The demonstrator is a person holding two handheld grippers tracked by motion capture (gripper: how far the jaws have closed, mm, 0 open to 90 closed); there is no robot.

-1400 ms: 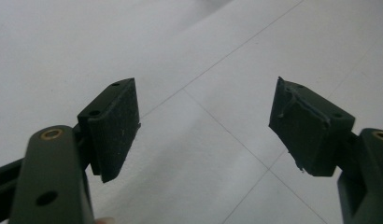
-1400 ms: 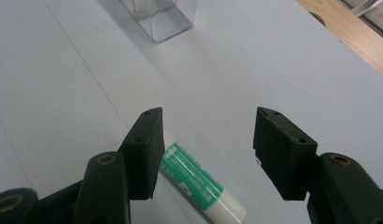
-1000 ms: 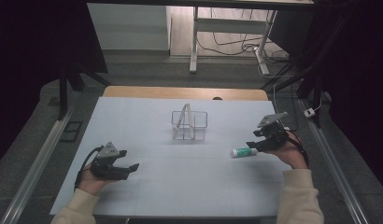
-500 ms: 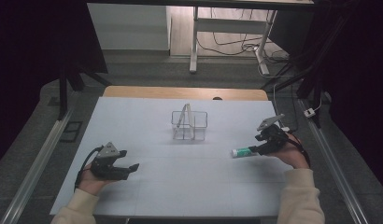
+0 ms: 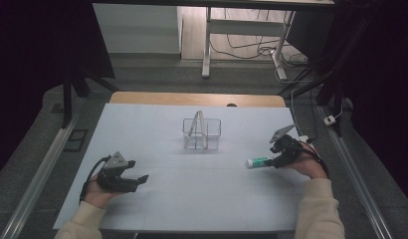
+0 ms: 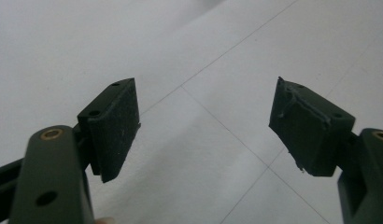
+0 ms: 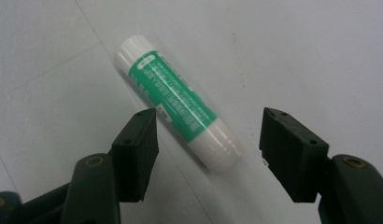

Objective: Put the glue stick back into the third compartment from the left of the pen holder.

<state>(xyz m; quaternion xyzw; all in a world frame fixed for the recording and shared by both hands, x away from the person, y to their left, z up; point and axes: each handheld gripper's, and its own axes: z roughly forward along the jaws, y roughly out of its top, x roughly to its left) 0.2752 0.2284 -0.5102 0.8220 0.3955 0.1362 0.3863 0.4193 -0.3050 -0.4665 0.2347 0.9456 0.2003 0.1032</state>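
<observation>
On the right side of the white worktop (image 5: 192, 199), in the high view, the right tool (image 5: 273, 160) sits low over a green-and-white tube (image 5: 257, 162) that lies flat, its length running left to right, the tool's tips at the tube's right end. Left of the tube and farther back, near the middle of the worktop, stands a clear wire-framed basket (image 5: 202, 133) with its handle leaning left; it is well apart from both tools. The left tool (image 5: 137, 178) rests at the near left, held in a hand with a cream sleeve, with bare worktop between it and the basket. Nothing lies between the right tool and the tube. Beyond the far edge of the worktop are metal frame legs (image 5: 207, 45) and loose cables (image 5: 252, 47) on the floor.

In the left gripper view, the left tool (image 6: 206, 126) has its jaws spread wide, with plain white worktop between them.

In the right gripper view, the right tool (image 7: 208, 149) is also wide, its jaws set on either side of the near white end of the tube (image 7: 178, 105), not touching it. The tube lies slantwise, its white cap pointing up and left, printed green label facing up.
</observation>
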